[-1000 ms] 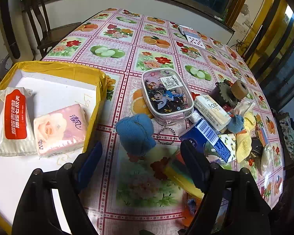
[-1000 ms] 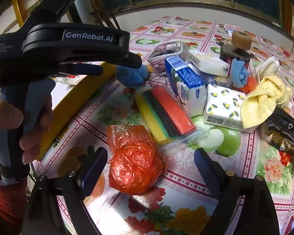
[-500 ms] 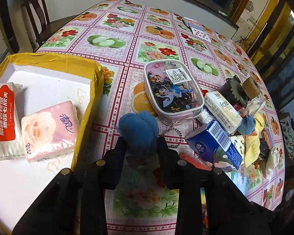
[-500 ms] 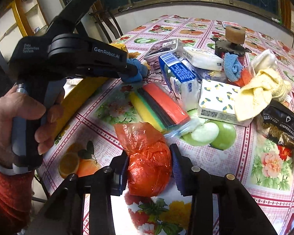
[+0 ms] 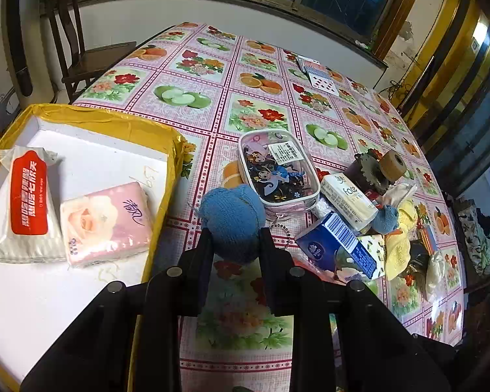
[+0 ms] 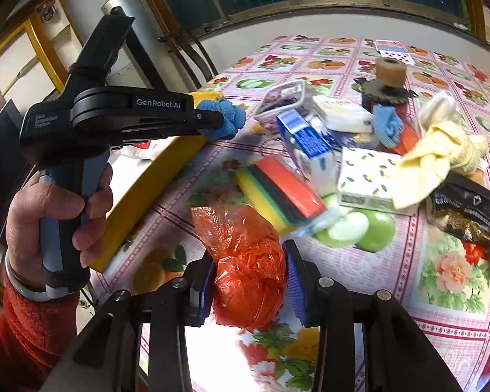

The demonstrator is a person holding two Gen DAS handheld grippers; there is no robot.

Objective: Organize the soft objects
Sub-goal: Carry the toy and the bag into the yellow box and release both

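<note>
Motion-blurred blue tissue box [image 6: 307, 140] in right wrist view; print on black packet [image 6: 464, 215] illegible.

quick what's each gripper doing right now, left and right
Left gripper: shut on the blue cloth ball.
Right gripper: shut on the orange plastic bag bundle.

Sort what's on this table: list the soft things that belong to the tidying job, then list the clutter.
Job: blue cloth ball in the left gripper; orange bag in the right gripper; tissue packs in the yellow tray; yellow cloth.

Clutter: tape roll, playing cards, pencil case.
</note>
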